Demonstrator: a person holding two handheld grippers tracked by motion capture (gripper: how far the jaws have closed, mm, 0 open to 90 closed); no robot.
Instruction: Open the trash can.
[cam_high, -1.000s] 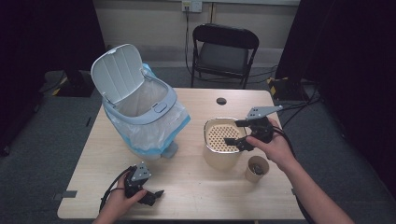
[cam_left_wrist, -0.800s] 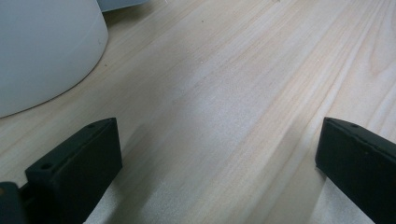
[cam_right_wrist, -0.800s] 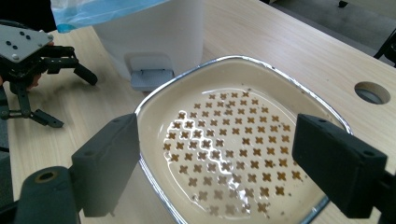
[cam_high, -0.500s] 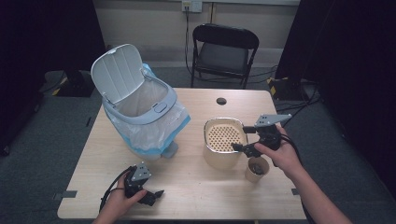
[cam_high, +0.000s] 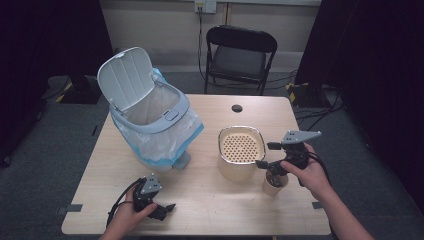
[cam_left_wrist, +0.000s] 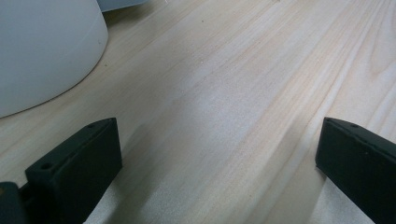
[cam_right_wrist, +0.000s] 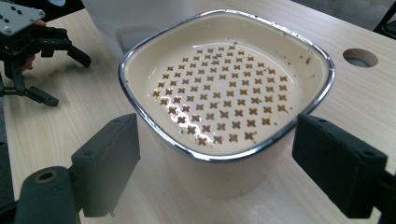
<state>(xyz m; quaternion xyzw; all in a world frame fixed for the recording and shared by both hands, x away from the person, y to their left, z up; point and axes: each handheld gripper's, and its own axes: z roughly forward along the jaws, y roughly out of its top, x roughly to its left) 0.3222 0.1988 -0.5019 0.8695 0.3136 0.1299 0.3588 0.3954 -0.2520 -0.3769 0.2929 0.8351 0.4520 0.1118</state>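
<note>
A cream container with a chrome rim and a perforated insert stands right of the table's middle. In the right gripper view, its near wall lies between the black jaws of my right gripper, which are open and not touching it. In the high view my right gripper hovers at the container's right side, over a small paper cup. My left gripper rests open near the front edge, with nothing but bare wood between its jaws.
A grey bin with a raised white lid and a blue-edged bag leans at the table's left; its pale base is close to my left gripper. The table has a round hole at the back. A black chair stands beyond.
My right gripper has drifted right and towards the front, from over the container's edge to above the cup. The left gripper has stayed where it was.
</note>
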